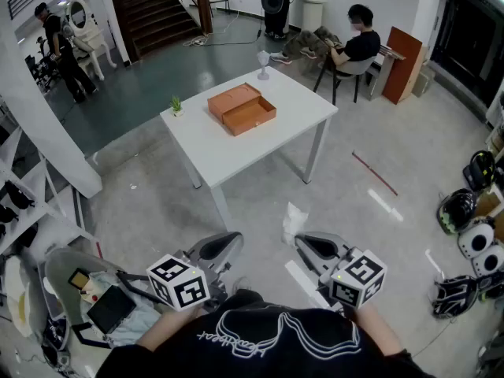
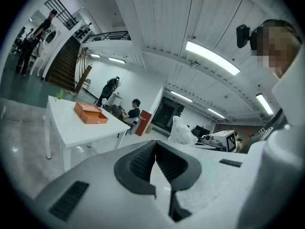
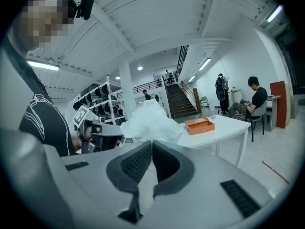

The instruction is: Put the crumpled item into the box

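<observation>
My right gripper (image 3: 151, 146) is clamped on the crumpled white item (image 3: 150, 122), which bunches up just past its jaw tips, low in front of my body. My left gripper (image 2: 155, 146) is pressed together, holding nothing. The orange box (image 1: 242, 109) lies open on the white table (image 1: 299, 105), well apart ahead, with grey floor (image 1: 260, 187) between. A small plant (image 1: 176, 105) and a glass (image 1: 263, 63) stand near the box.

A white worktop (image 1: 236, 152) stands mid-room on the grey floor, with a small green plant (image 1: 176, 105) at its left corner and a clear stemmed glass (image 1: 263, 63) at its far edge. Beyond it a seated person (image 1: 358, 44) faces away near the staircase (image 1: 153, 10), and a thin red stick (image 1: 374, 172) lies on the floor to the right.
</observation>
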### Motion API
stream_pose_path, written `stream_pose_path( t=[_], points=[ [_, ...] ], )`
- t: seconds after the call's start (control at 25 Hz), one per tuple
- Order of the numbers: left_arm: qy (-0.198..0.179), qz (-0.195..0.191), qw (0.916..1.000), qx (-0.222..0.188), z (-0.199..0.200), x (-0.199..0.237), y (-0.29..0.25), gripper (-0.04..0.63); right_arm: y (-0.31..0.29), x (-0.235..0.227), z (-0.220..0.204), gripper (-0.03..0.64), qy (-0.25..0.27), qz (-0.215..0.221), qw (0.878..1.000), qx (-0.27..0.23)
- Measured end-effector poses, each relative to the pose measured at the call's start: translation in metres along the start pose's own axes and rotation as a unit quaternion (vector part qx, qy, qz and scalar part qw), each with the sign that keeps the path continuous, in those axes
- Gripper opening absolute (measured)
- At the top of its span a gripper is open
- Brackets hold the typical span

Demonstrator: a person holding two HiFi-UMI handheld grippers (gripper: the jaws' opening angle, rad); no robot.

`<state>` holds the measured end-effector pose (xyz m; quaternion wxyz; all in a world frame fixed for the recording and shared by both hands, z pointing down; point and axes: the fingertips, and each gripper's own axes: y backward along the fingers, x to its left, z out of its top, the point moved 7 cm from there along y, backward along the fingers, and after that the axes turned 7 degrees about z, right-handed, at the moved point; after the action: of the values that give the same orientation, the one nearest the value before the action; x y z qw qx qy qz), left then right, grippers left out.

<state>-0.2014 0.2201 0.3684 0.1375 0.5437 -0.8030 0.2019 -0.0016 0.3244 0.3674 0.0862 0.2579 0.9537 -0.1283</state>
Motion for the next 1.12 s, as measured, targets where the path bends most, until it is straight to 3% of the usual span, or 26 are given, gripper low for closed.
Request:
stream_pose_path(
  t=[0.28,0.52,1.12],
  points=[
    [-0.006,-0.005,1.0,-0.005,0.003,0.002,-0.004,0.006,0.0,-0.005,0.003,0.012,0.015,-0.008,1.0,-0.005],
    [-0.001,-0.013,0.9999,-0.008,0.013,0.023,-0.021,0.006,-0.019,-0.024,0.01,0.012,-0.003,-0.013,1.0,-0.01],
    [0.026,-0.028,0.9991,0.017,0.079,0.146,-0.125,0.006,-0.129,-0.138,0.05,0.012,0.001,-0.051,0.998,0.03]
  ],
)
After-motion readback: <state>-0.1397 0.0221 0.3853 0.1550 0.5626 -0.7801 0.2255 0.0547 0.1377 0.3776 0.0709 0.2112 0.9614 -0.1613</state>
